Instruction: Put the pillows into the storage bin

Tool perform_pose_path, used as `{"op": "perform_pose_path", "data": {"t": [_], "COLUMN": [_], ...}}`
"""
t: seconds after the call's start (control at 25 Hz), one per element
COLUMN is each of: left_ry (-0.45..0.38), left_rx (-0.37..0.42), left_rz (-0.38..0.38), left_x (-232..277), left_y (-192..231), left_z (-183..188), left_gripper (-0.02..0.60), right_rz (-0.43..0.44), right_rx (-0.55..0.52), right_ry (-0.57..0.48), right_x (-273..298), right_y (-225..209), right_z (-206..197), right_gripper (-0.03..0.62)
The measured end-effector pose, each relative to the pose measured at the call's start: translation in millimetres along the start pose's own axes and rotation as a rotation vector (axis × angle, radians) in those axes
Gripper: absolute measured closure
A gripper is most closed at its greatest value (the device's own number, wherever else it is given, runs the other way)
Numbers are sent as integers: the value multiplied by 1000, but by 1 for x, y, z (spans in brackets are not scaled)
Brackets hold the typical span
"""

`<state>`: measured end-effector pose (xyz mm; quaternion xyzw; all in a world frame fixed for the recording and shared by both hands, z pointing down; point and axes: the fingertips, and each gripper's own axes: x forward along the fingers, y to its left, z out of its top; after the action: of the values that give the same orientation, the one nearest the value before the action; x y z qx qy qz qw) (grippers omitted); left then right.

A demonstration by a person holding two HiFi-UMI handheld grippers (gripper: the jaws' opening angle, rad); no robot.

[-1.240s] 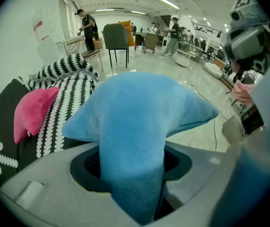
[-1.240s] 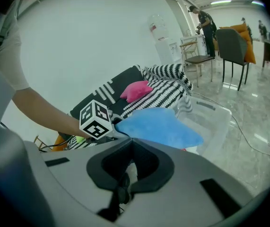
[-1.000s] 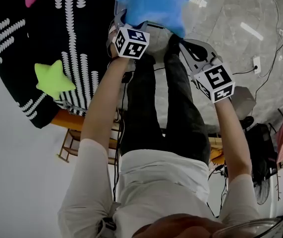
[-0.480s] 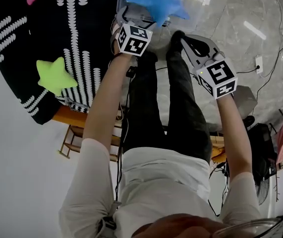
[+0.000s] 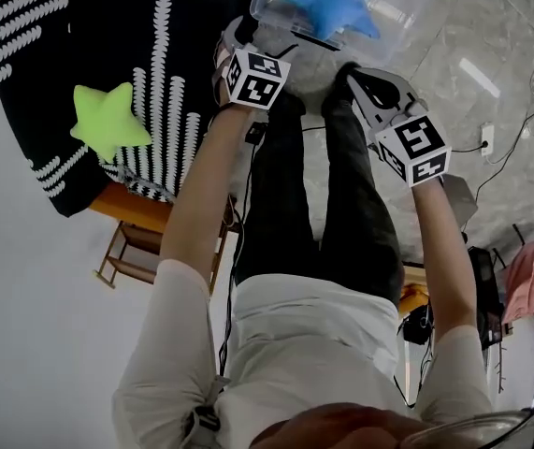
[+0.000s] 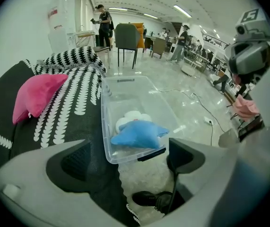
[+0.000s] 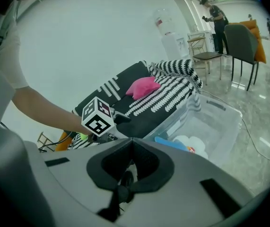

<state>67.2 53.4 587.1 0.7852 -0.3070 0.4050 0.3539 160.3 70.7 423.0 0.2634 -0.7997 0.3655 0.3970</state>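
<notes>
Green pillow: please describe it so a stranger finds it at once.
Find the black cover with white marks beside the clear bin. The green pillow lies on it, near its edge. Unlike the pink pillow there, it is lime green.

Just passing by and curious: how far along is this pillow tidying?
Done: the blue star pillow and a white pillow lie in the clear storage bin. In hand: nothing; the left gripper, whose jaws have just been opening, is empty; the right gripper is shut. Left: the pink pillow and green star pillow.
</notes>
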Motion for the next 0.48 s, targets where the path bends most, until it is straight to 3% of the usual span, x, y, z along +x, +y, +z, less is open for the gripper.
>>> {"op": "perform_pose_path", "data": {"t": [0.28, 0.48], "left_ry": [-14, -18], "left_rx": [-87, -189], "left_rz": [48, 95], "left_x": [-26, -48], "left_y": [39, 72], "left_z": [-38, -81], "left_gripper": [92, 92], "right_rz": [62, 121], "right_rx": [-61, -121], "right_ry": [42, 85], "right_x": [39, 71], "right_y": [42, 78], "right_z": [12, 18], "right_gripper": [591, 591]}}
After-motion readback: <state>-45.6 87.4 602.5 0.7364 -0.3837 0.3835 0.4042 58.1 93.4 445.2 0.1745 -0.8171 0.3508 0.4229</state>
